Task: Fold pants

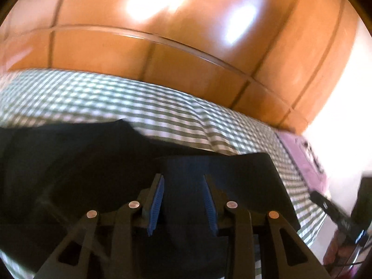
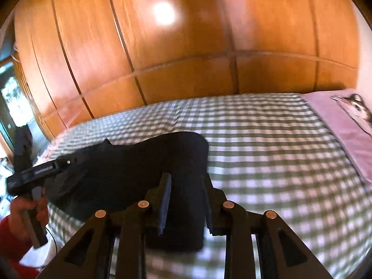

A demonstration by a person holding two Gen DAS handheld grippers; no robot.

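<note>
Both grippers, left (image 1: pixel 183 180) & right (image 2: pixel 187 179), open above dark pants (image 2: pixel 144 160) (on checked bed (image 2: pixel 267 153)).

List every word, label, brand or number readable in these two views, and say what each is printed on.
No text can be read in either view.
Left gripper body: pale lettering along its black side, too blurred to read.
Pink pillowcase: a printed picture, no legible words.
Black pants, checked bedcover, wooden wardrobe: no text.
</note>
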